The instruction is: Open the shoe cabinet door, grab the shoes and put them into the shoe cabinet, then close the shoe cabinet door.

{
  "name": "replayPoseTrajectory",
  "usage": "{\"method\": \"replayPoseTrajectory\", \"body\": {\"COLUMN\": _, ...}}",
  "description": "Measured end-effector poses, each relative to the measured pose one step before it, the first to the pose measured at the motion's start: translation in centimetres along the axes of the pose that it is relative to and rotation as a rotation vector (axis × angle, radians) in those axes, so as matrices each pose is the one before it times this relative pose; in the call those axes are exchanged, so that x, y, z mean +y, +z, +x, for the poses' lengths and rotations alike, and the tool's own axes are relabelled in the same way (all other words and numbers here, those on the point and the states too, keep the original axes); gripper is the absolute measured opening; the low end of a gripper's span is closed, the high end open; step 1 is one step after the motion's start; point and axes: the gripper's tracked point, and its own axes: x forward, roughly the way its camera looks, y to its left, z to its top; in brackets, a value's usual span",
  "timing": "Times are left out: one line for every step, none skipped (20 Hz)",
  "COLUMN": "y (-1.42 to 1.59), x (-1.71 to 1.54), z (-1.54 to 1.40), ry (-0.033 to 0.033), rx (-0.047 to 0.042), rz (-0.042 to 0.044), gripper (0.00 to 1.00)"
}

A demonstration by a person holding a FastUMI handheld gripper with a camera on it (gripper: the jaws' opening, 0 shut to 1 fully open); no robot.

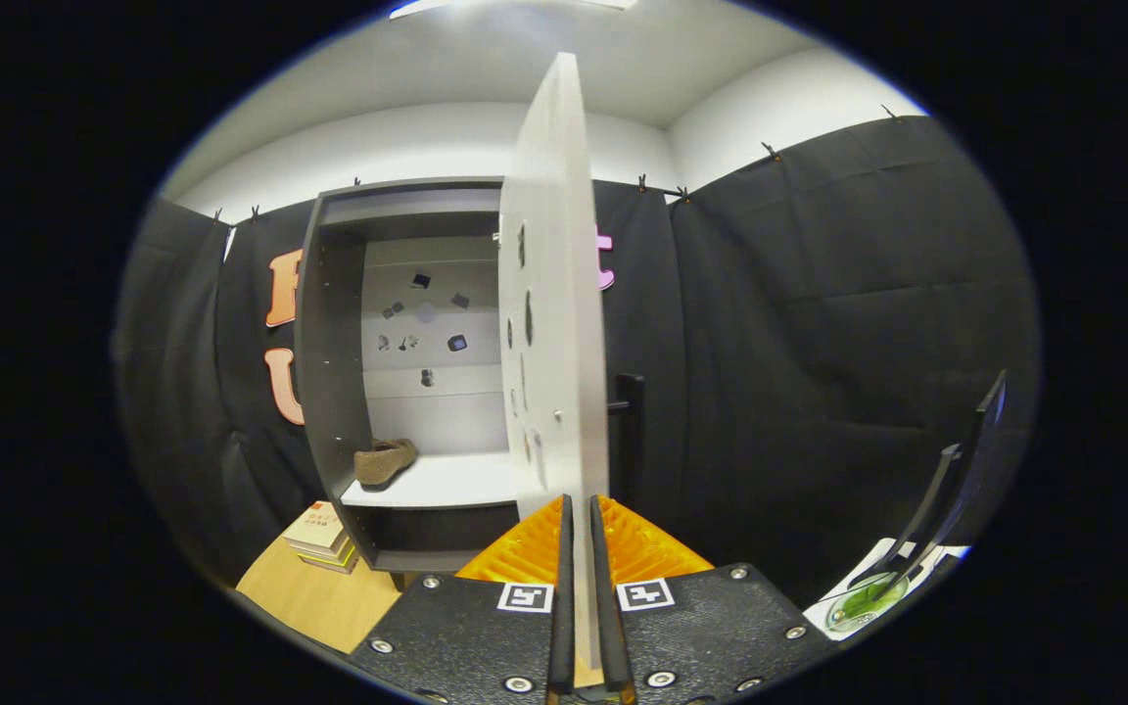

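Note:
The grey shoe cabinet [329, 323] stands open ahead and to the left, against the booth wall. A brown shoe [384, 461] lies on its white shelf [446, 482], near the left wall. The white cabinet door [554, 294] swings out edge-on toward me, its black handle [629, 411] on the right face. My gripper [579, 509] is shut on the door's lower free edge, with one finger on each face of the panel.
A small stack of books [321, 537] lies on the wooden tabletop [319, 597] left of the cabinet base. At the right stands a black angled stand [956, 480] on a white card with a green disc [863, 599].

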Motion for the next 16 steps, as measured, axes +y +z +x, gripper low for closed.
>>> {"method": "replayPoseTrajectory", "body": {"y": -0.246, "x": 0.97, "z": -0.312, "ry": -0.00334, "rx": 0.00032, "rz": -0.00969, "gripper": 0.1}}
{"method": "replayPoseTrajectory", "body": {"y": -0.687, "x": 1.073, "z": 0.114, "ry": 0.00387, "rx": 0.01035, "rz": -0.01147, "gripper": 0.1}}
{"method": "replayPoseTrajectory", "body": {"y": -0.655, "x": 1.193, "z": -0.205, "ry": 0.01051, "rx": 0.02172, "rz": -0.00884, "gripper": 0.1}}
{"method": "replayPoseTrajectory", "body": {"y": -0.793, "x": 1.413, "z": -0.074, "ry": 0.01904, "rx": 0.02644, "rz": -0.00397, "gripper": 0.1}}
{"method": "replayPoseTrajectory", "body": {"y": -0.635, "x": 1.512, "z": -0.173, "ry": 0.03302, "rx": 0.01417, "rz": 0.00542, "gripper": 0.1}}
{"method": "replayPoseTrajectory", "body": {"y": -0.758, "x": 1.438, "z": 0.282, "ry": 0.02537, "rx": 0.01938, "rz": 0.01016, "gripper": 0.14}}
{"method": "replayPoseTrajectory", "body": {"y": -1.163, "x": 1.07, "z": 0.413, "ry": 0.0174, "rx": 0.02386, "rz": 0.0064, "gripper": 0.15}}
{"method": "replayPoseTrajectory", "body": {"y": -1.25, "x": 1.1, "z": 0.506, "ry": 0.02048, "rx": 0.02991, "rz": 0.00724, "gripper": 0.18}}
{"method": "replayPoseTrajectory", "body": {"y": -1.098, "x": 1.038, "z": 0.48, "ry": 0.02312, "rx": 0.02388, "rz": 0.01028, "gripper": 0.19}}
{"method": "replayPoseTrajectory", "body": {"y": -1.04, "x": 0.827, "z": 0.64, "ry": 0.01888, "rx": 0.02235, "rz": 0.00977, "gripper": 0.23}}
{"method": "replayPoseTrajectory", "body": {"y": -1.026, "x": 0.594, "z": 0.7, "ry": 0.01408, "rx": 0.01853, "rz": 0.0081, "gripper": 0.24}}
{"method": "replayPoseTrajectory", "body": {"y": -1.143, "x": 0.391, "z": 0.706, "ry": 0.01014, "rx": 0.02331, "rz": 0.00581, "gripper": 0.27}}
{"method": "replayPoseTrajectory", "body": {"y": -1.174, "x": 0.507, "z": 0.73, "ry": 0.0107, "rx": 0.02453, "rz": 0.00662, "gripper": 0.28}}
{"method": "replayPoseTrajectory", "body": {"y": -1.159, "x": 0.353, "z": 0.868, "ry": 0.00781, "rx": 0.02097, "rz": 0.00786, "gripper": 0.3}}
{"method": "replayPoseTrajectory", "body": {"y": -1.072, "x": 0.287, "z": 0.859, "ry": 0.00593, "rx": 0.02026, "rz": 0.00559, "gripper": 0.31}}
{"method": "replayPoseTrajectory", "body": {"y": -1.359, "x": 0.228, "z": 1.088, "ry": 0.00116, "rx": 0.02473, "rz": 0.00632, "gripper": 0.33}}
